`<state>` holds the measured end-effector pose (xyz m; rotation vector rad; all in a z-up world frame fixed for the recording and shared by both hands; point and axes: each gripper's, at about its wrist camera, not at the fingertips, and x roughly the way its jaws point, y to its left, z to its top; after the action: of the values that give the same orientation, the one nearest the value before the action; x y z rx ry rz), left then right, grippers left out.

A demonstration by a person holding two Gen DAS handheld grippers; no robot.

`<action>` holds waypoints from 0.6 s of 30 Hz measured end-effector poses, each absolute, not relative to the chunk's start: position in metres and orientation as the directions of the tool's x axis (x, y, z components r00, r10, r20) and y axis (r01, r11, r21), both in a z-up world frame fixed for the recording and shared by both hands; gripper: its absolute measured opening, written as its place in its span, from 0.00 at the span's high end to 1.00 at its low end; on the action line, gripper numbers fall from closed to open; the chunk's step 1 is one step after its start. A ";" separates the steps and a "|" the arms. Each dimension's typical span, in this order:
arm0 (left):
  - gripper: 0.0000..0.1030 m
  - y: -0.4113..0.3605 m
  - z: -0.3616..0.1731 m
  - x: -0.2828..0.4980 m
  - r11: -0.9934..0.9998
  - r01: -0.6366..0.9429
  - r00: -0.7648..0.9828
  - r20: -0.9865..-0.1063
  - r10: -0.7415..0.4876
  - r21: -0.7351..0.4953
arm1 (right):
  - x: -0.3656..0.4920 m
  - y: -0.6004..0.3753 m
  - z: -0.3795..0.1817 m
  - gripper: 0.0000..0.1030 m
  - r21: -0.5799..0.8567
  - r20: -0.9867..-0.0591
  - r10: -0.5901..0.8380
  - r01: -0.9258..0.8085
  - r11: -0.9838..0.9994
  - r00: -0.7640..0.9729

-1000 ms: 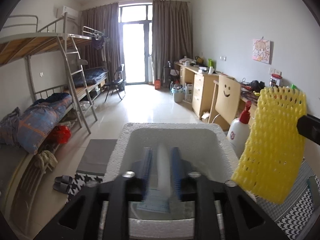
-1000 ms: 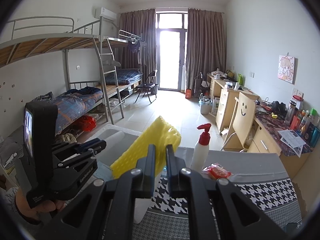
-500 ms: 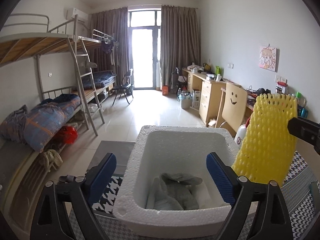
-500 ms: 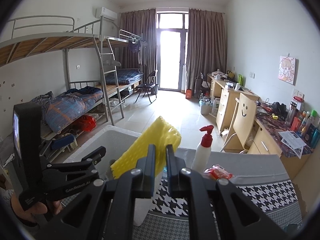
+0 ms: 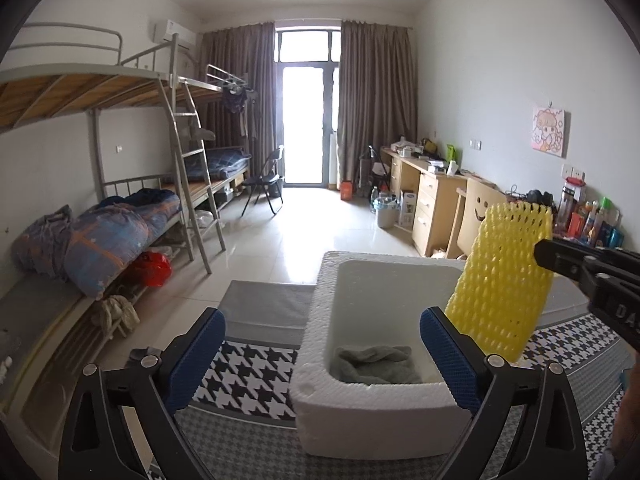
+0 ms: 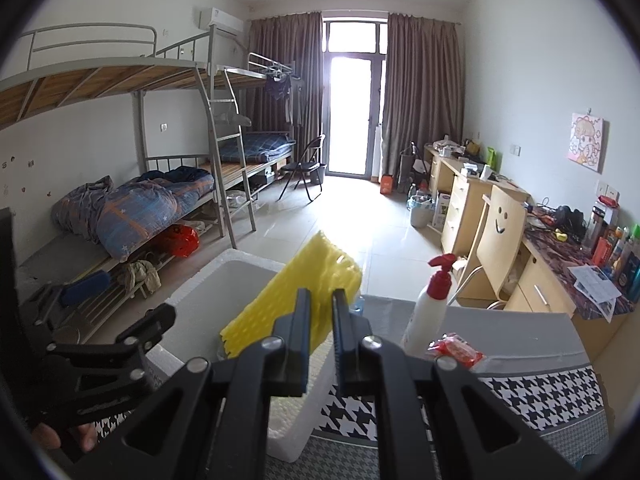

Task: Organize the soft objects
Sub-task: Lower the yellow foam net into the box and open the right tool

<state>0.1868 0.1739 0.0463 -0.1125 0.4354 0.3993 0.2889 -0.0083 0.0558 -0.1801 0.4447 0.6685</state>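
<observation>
A white foam box [image 5: 372, 396] stands on the houndstooth-covered table [image 5: 248, 368]; a grey cloth [image 5: 374, 364] lies inside it. My left gripper [image 5: 322, 344] is open and empty, its blue pads in front of the box's near left corner. My right gripper [image 6: 320, 312] is shut on a yellow foam net sleeve [image 6: 292, 296] and holds it over the box's right edge [image 6: 296, 408]. The sleeve [image 5: 504, 276] hangs from the right gripper at the right of the left wrist view.
A white spray bottle with a red top [image 6: 430, 304] and a red packet [image 6: 456, 350] sit on the table right of the box. A wooden chair [image 6: 496, 236] and desk [image 6: 568, 276] stand beyond the table; bunk beds [image 5: 120, 216] line the left wall.
My left gripper opened, let the grey cloth drop into the box, and drew back to the left. The right gripper carried the yellow sleeve left over the box.
</observation>
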 end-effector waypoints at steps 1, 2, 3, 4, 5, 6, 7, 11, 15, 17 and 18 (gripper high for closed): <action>0.04 0.174 0.047 0.185 0.916 -0.401 0.832 -0.427 0.354 -0.022 | 0.288 -0.007 0.056 0.88 -0.020 -0.454 0.559 -0.635 0.772 0.694; 0.03 0.174 0.046 0.182 0.915 -0.403 0.833 -0.423 0.357 -0.021 | 0.288 -0.007 0.055 0.88 -0.019 -0.455 0.560 -0.637 0.771 0.692; 0.02 0.174 0.046 0.180 0.913 -0.408 0.832 -0.419 0.363 -0.017 | 0.287 -0.005 0.055 0.88 -0.021 -0.455 0.560 -0.638 0.770 0.692; 0.02 0.174 0.045 0.178 0.912 -0.411 0.831 -0.416 0.369 -0.013 | 0.287 -0.004 0.054 0.88 -0.025 -0.455 0.558 -0.636 0.771 0.694; 0.02 0.173 0.045 0.176 0.910 -0.414 0.831 -0.411 0.375 -0.007 | 0.287 -0.003 0.054 0.88 -0.028 -0.455 0.555 -0.635 0.772 0.696; 0.02 0.174 0.044 0.174 0.910 -0.414 0.833 -0.406 0.376 -0.006 | 0.288 -0.001 0.054 0.88 -0.029 -0.457 0.555 -0.635 0.772 0.695; 0.02 0.175 0.043 0.171 0.911 -0.413 0.834 -0.405 0.375 -0.007 | 0.288 0.000 0.053 0.88 -0.028 -0.460 0.555 -0.636 0.771 0.693; 0.01 0.178 0.041 0.164 0.909 -0.415 0.837 -0.401 0.373 -0.021 | 0.290 0.004 0.051 0.88 -0.033 -0.465 0.555 -0.640 0.768 0.690; 0.01 0.180 0.036 0.154 0.908 -0.417 0.842 -0.399 0.364 -0.051 | 0.291 0.009 0.049 0.88 -0.035 -0.473 0.555 -0.645 0.764 0.684; 0.01 0.179 0.033 0.152 0.913 -0.405 0.843 -0.409 0.350 -0.054 | 0.291 0.011 0.049 0.88 -0.035 -0.475 0.557 -0.648 0.761 0.681; 0.01 0.178 0.032 0.151 0.914 -0.402 0.842 -0.413 0.347 -0.051 | 0.290 0.013 0.048 0.88 -0.036 -0.476 0.559 -0.650 0.759 0.679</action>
<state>0.1513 0.1782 0.0323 -0.1379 0.4092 0.3965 0.2905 0.0128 0.0480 -0.2095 0.4625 0.6843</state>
